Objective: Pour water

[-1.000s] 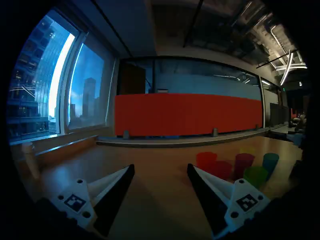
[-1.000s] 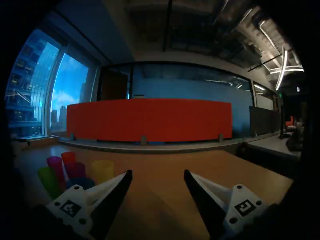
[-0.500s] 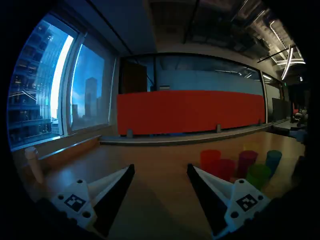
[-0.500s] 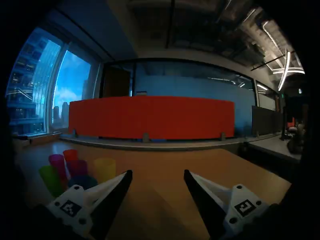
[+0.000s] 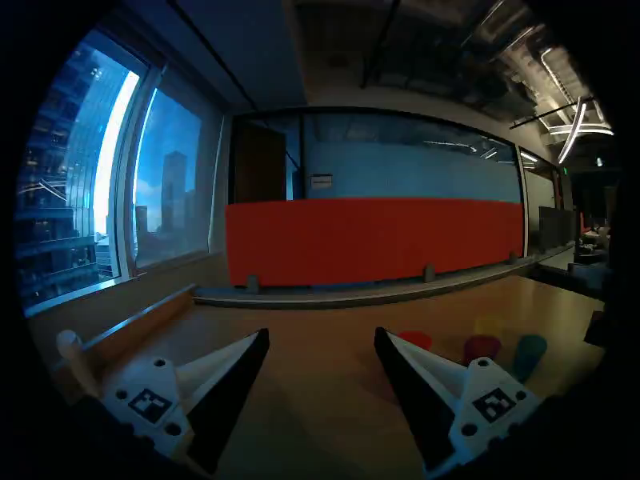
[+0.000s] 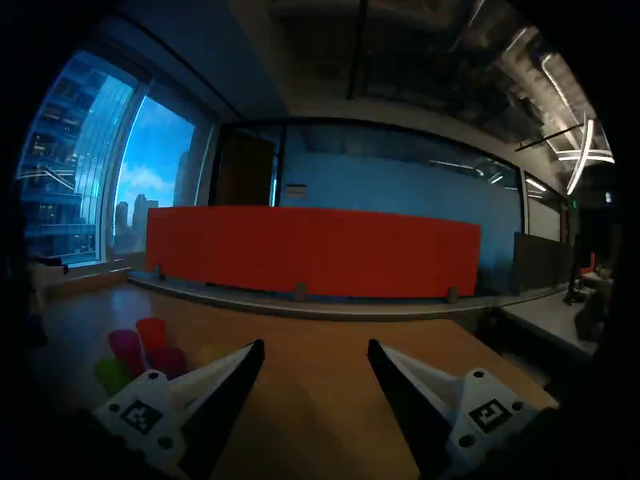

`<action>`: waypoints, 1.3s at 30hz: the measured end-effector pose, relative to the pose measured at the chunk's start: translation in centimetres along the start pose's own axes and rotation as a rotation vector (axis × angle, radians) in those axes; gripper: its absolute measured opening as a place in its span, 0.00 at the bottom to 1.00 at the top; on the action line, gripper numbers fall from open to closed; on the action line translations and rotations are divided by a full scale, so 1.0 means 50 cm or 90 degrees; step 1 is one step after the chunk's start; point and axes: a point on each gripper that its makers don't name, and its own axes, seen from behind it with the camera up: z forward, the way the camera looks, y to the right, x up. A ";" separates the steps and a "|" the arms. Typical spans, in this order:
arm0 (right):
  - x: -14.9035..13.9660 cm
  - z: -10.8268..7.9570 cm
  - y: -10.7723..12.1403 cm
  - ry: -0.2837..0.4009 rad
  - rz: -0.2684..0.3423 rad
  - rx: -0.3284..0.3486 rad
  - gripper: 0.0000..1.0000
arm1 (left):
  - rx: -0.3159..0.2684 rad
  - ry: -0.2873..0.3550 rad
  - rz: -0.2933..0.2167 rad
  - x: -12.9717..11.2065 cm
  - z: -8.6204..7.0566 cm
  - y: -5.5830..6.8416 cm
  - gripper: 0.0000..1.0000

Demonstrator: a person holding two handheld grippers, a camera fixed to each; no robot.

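Two sets of white-and-black fingers stand spread wide. The left gripper (image 5: 320,331) and the right gripper (image 6: 314,344) each hold their fingers well apart, with bare light-brown wooden tabletop (image 5: 320,408) between them.

Just past the left gripper's right finger, a small group of coloured plastic cups stands on the table. A red plastic cup (image 5: 414,339) peeks over the fingertip. A magenta plastic cup (image 5: 482,348) and a teal plastic cup (image 5: 530,353) stand further right, with a yellow plastic cup (image 5: 489,324) behind them. That finger hides their lower parts.

In the right gripper view the same group stands beyond the left finger, which covers the cups' bases. A green plastic cup (image 6: 111,373) is outermost, then the magenta and the red, and the yellow is nearest the fingertip.

Off the left gripper's left finger, a pale round-topped wooden peg (image 5: 72,356) leans beside a raised wooden ledge (image 5: 140,324).

Farther off, a long orange-red divider panel (image 5: 372,240) crosses the table's far edge. Tall windows (image 5: 76,184) showing city towers stand to the left.
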 end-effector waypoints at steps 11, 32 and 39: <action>0.087 0.007 0.000 -0.016 0.028 0.028 1.00 | -0.048 0.002 -0.028 0.109 0.008 0.015 0.97; 0.210 0.012 -0.022 -0.015 0.036 0.103 1.00 | -0.149 0.004 -0.035 0.233 0.009 0.062 0.98; 0.216 0.001 -0.073 -0.018 0.025 0.186 1.00 | -0.208 0.000 -0.049 0.243 0.003 0.097 0.98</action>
